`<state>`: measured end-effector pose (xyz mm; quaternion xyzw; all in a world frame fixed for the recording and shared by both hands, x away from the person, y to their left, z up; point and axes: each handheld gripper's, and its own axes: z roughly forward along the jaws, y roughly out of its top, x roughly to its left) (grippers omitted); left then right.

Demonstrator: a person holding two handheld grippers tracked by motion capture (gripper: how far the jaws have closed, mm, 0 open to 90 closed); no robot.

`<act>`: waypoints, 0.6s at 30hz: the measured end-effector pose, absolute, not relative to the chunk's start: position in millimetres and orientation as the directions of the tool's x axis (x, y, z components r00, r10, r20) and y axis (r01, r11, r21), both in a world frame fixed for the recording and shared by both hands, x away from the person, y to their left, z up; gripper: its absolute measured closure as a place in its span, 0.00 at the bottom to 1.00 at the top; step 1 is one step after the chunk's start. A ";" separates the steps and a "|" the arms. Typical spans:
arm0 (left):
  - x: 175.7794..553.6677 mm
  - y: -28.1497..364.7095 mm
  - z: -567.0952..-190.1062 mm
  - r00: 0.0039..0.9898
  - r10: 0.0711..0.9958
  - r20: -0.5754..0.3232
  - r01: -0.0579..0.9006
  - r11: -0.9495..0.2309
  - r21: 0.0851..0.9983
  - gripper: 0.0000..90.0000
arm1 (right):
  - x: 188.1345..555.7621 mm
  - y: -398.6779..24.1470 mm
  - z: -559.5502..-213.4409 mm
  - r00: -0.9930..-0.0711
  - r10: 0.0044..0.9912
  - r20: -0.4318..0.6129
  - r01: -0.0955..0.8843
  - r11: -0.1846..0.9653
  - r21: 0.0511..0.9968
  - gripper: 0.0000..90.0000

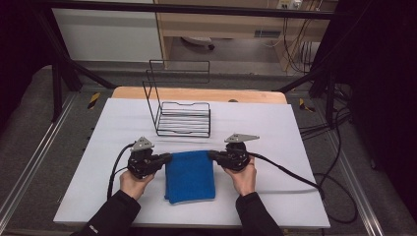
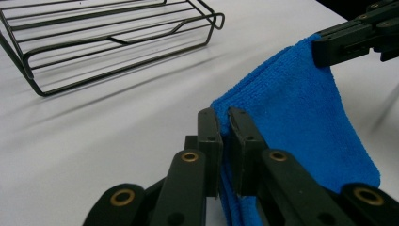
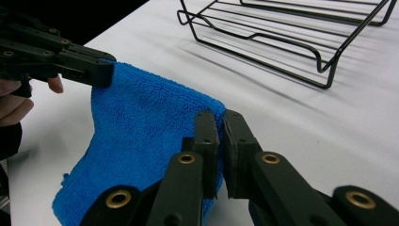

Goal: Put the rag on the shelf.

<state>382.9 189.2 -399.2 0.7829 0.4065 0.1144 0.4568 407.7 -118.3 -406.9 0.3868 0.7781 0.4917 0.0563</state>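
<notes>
No text, label, brand, number or sign can be read anywhere in these pictures. In the high view a small pale mark sits on the cuff of the person's left sleeve [image 1: 91, 227], too small to make out. A grey tag [image 1: 267, 33] hangs on the wooden furniture behind the wire rack [image 1: 183, 118], and its print is blurred. Yellow-and-black striped patches [image 1: 93, 100] lie on the floor to either side of the table's far edge; they carry stripes only, no letters. The gripper views show no writing on the jaws or the cloth.
</notes>
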 end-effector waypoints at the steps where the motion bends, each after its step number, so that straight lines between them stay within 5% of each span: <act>1: 382.2 188.7 -398.5 0.644 0.739 -0.197 0.532 -0.247 0.810 0.93 | 406.6 -118.8 -405.9 -0.696 0.657 0.290 0.542 0.216 0.812 0.96; 18: 365.2 185.2 -375.4 0.660 0.726 -0.192 0.474 -0.204 0.857 0.93 | 386.4 -130.6 -385.3 -0.719 0.646 0.255 0.448 0.150 0.881 0.96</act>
